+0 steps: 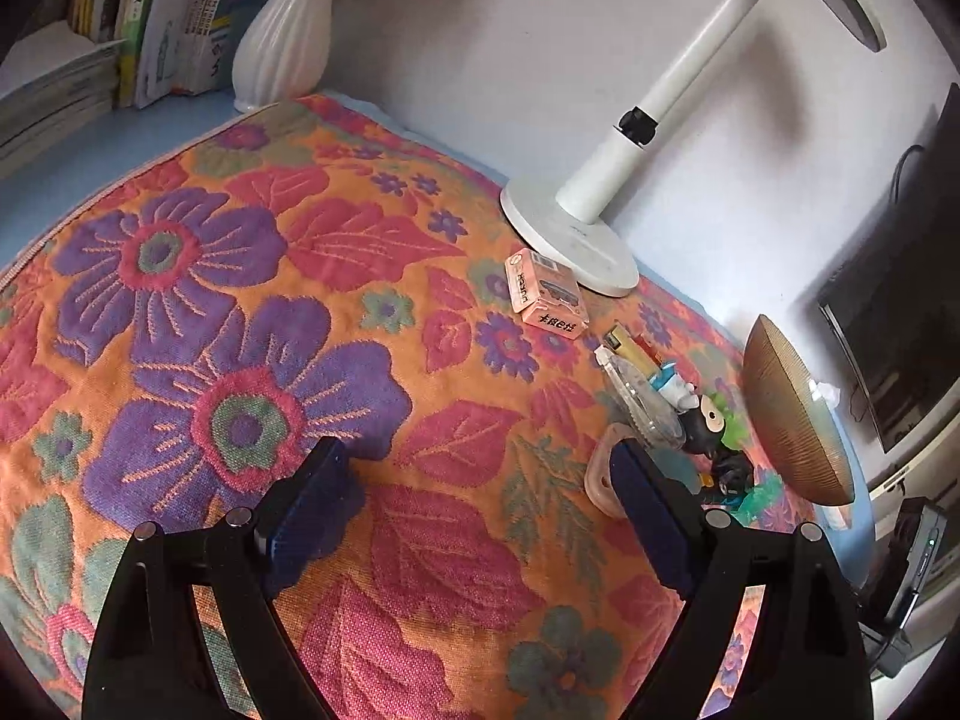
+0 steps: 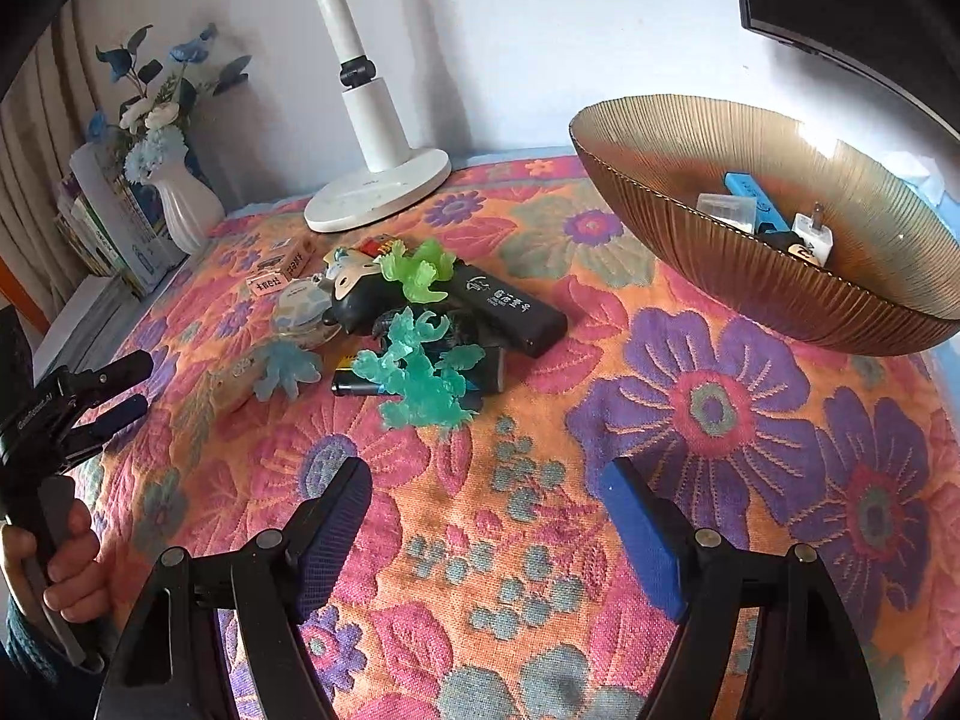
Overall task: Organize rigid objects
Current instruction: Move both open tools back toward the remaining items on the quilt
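Note:
A heap of small objects lies on the floral cloth (image 2: pixel 540 540): a teal translucent figure (image 2: pixel 420 372), a green one (image 2: pixel 420 273), a black rectangular case (image 2: pixel 510 306), a black cartoon figure (image 2: pixel 354 300), a battery (image 2: pixel 354 385) and a pink card box (image 1: pixel 545 294). A ribbed brown glass bowl (image 2: pixel 690 228) at the right holds a white plug (image 2: pixel 811 237), a blue item and a clear box. My right gripper (image 2: pixel 486 498) is open and empty, short of the heap. My left gripper (image 1: pixel 480 480) is open and empty, left of the heap (image 1: pixel 690 414); it also shows in the right wrist view (image 2: pixel 129 387).
A white desk lamp base (image 2: pixel 378 192) stands behind the heap. A white vase with blue flowers (image 2: pixel 186 210) and books (image 1: pixel 156 18) stand at the far left. A dark monitor (image 1: pixel 900 312) is beyond the bowl. The cloth's edge and blue tabletop (image 1: pixel 90 168) lie left.

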